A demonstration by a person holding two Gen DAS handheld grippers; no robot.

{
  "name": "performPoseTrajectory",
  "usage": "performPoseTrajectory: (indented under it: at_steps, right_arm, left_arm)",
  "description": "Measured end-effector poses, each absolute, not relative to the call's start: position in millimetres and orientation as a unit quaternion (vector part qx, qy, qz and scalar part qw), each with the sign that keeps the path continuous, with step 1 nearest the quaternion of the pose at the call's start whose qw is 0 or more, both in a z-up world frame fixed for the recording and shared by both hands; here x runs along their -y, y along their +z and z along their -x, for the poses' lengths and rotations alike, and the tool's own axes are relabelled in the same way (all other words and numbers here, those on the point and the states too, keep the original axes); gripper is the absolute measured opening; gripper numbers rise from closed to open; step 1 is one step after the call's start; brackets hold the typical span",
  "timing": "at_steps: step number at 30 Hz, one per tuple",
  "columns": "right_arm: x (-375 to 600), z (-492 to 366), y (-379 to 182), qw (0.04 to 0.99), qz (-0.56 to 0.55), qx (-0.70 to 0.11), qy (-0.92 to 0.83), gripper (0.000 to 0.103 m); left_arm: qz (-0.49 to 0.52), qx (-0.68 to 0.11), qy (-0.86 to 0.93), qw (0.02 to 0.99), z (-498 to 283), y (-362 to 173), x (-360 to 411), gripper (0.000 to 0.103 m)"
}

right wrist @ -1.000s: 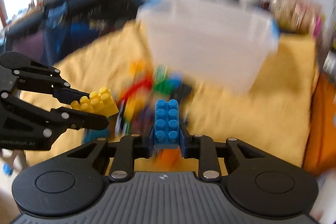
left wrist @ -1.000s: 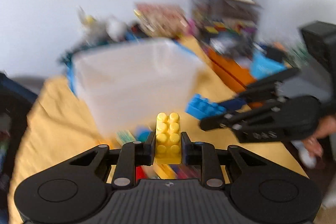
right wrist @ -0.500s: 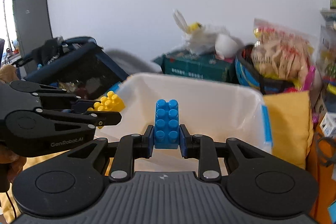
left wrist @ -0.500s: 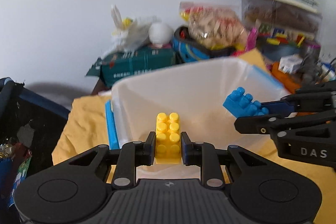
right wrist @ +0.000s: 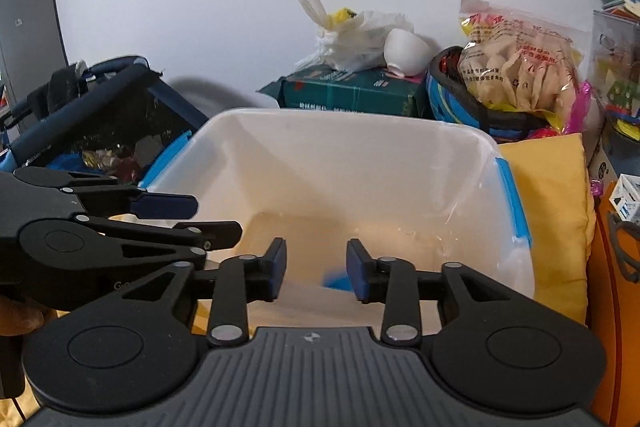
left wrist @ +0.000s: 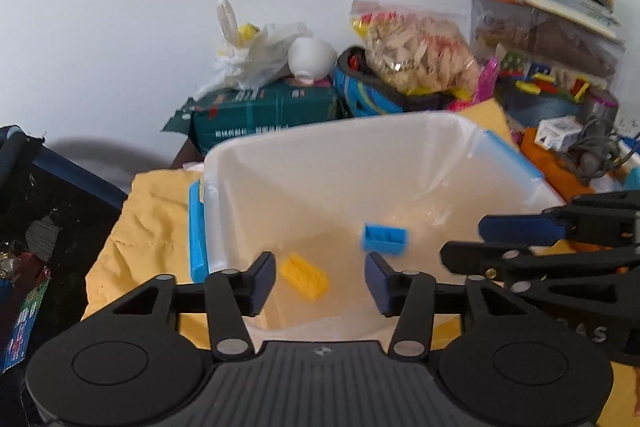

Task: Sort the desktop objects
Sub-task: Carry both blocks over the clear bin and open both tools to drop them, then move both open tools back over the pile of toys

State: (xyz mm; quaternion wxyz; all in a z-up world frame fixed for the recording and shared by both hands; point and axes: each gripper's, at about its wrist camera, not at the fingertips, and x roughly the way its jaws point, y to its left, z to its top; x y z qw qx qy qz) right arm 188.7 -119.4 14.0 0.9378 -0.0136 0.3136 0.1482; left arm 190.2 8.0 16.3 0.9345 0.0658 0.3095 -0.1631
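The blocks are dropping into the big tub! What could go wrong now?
1. The yellow block and blue block look blurred, still falling into the tub; they might bounce, though the walls look tall.
2. The left gripper and right gripper, jaws just opened and empty, hang close together over the tub and could bump when pulling away.
3. A gripper pulling back low might catch the tub's rim.

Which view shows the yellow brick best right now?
The left wrist view: the yellow brick shows whole, slightly blurred, inside the plastic bin. The right wrist view shows nothing of it, only a sliver of the blue brick.
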Motion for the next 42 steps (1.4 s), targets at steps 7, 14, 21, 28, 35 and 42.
performPoseTrajectory:
  at_steps: [7, 14, 21, 28, 35, 42]
  right_arm:
    - [124, -159, 26, 0.943, 0.012, -0.295, 0.155, 0.046]
    - [133, -111, 6, 0.928, 0.04, -0.329, 0.168, 0.074]
    - [146, -87, -25, 0.91, 0.006, -0.386, 0.153, 0.09]
    - [153, -65, -35, 0.915, 0.027, -0.369, 0.16, 0.098]
    - [159, -63, -48, 0.89, 0.005, -0.416, 0.185, 0.096]
    - [164, -58, -47, 0.89, 0.001, -0.409, 0.2, 0.094]
  left_arm:
    - [-0.053, -0.308, -0.145, 0.939, -136, 27, -22, 0.077]
    - [-0.073, -0.368, -0.137, 0.917, -79, -8, -22, 0.078]
    - [-0.041, -0.383, -0.153, 0.91, -37, -32, -25, 0.078]
    - [-0.067, -0.404, -0.139, 0.902, -18, -38, -16, 0.078]
    - [-0.075, -0.398, -0.136, 0.904, -2, -40, -10, 0.078]
    - [-0.07, -0.411, -0.139, 0.898, -1, -50, -7, 0.078]
